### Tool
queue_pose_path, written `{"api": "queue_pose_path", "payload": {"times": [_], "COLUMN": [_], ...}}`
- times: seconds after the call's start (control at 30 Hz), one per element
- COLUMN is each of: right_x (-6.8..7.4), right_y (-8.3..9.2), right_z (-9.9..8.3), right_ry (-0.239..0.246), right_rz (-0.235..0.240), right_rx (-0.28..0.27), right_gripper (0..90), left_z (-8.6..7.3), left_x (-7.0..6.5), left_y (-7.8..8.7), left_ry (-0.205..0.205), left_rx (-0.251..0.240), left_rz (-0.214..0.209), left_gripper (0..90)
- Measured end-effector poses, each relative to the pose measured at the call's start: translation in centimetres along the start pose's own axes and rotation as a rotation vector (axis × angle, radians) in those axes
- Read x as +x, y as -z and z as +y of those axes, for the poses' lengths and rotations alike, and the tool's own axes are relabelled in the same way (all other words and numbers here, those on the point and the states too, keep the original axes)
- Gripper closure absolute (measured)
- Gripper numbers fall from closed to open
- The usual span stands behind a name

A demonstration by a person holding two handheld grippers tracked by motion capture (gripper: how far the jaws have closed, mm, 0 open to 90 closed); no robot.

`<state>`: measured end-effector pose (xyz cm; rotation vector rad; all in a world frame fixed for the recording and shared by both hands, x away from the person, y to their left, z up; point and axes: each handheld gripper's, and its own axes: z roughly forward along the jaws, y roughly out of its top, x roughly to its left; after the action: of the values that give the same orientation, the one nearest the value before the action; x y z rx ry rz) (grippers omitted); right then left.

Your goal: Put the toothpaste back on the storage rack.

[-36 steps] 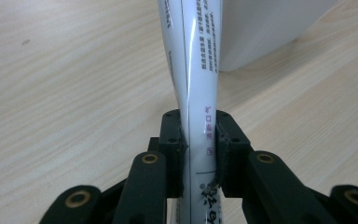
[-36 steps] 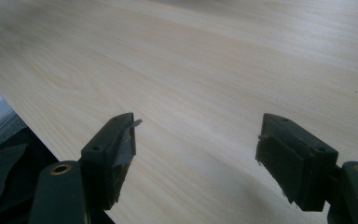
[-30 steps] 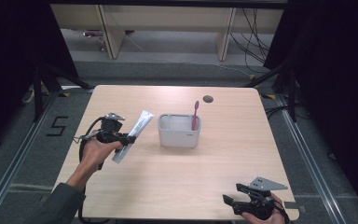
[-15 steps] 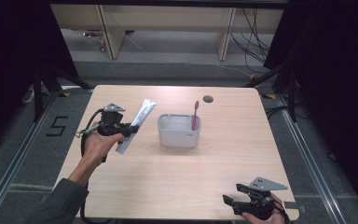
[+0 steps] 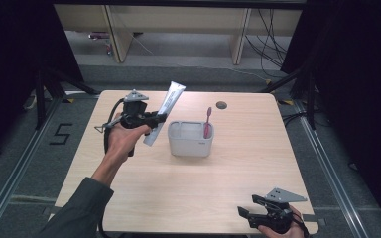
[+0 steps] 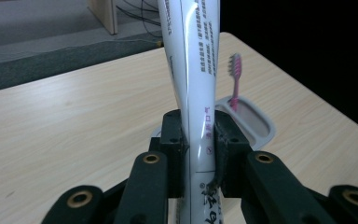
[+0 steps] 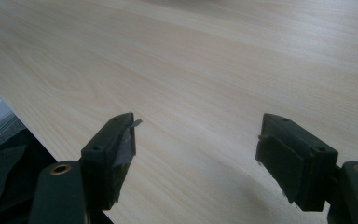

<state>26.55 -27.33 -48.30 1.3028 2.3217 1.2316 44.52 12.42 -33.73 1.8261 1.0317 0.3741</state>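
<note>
Pinching a glossy white toothpaste tube low on its flat body, the left gripper holds it tilted above the pale wood-grain table, just left of the grey rounded plastic holder with a pink toothbrush standing inside. Tube and hand sit higher and closer to the holder than a second ago. Right gripper, matte black, jaws spread, unmoved at the table's near edge.

big "5" marked on the floor left of the desk, tiny print running down the toothpaste tube, way too small to read
</note>
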Motion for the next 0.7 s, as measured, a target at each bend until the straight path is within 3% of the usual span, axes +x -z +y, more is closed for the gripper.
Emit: {"api": "queue_pose_path", "payload": {"times": [0.3, 0.33, 0.4, 0.43, 0.5, 0.67, 0.7], "right_x": [0.0, 0.3, 0.2, 0.1, 0.0, -0.1, 0.0], "right_y": [0.0, 0.1, 0.0, 0.2, 0.3, 0.3, 0.2], "right_z": [0.0, -0.1, -0.1, 0.0, 0.0, -0.1, -0.1], "right_ry": [0.002, -0.041, -0.035, -0.021, -0.003, 0.004, -0.009], "right_rz": [0.004, 0.015, 0.023, -0.003, -0.01, -0.008, 0.011], "right_rx": [0.0, 0.014, -0.006, 0.003, 0.001, -0.003, -0.01], "right_gripper": [28.0, 28.0, 28.0, 28.0, 28.0, 28.0, 28.0], "left_z": [1.8, 2.0, 2.4, 2.6, 2.9, 3.4, 3.4], "left_x": [-1.8, -1.9, -2.2, -2.4, -2.6, -3.0, -3.1], "left_y": [-2.7, -3.1, -3.5, -3.9, -4.4, -5.9, -6.1], "left_ry": [-0.004, -0.003, -0.01, -0.009, -0.01, -0.005, -0.009], "left_rx": [-0.048, -0.049, -0.053, -0.057, -0.059, -0.076, -0.074], "left_rz": [-0.023, -0.028, -0.017, -0.021, -0.019, -0.027, -0.024], "left_gripper": [75.9, 76.0, 76.0, 76.0, 76.0, 75.9, 76.0]}}
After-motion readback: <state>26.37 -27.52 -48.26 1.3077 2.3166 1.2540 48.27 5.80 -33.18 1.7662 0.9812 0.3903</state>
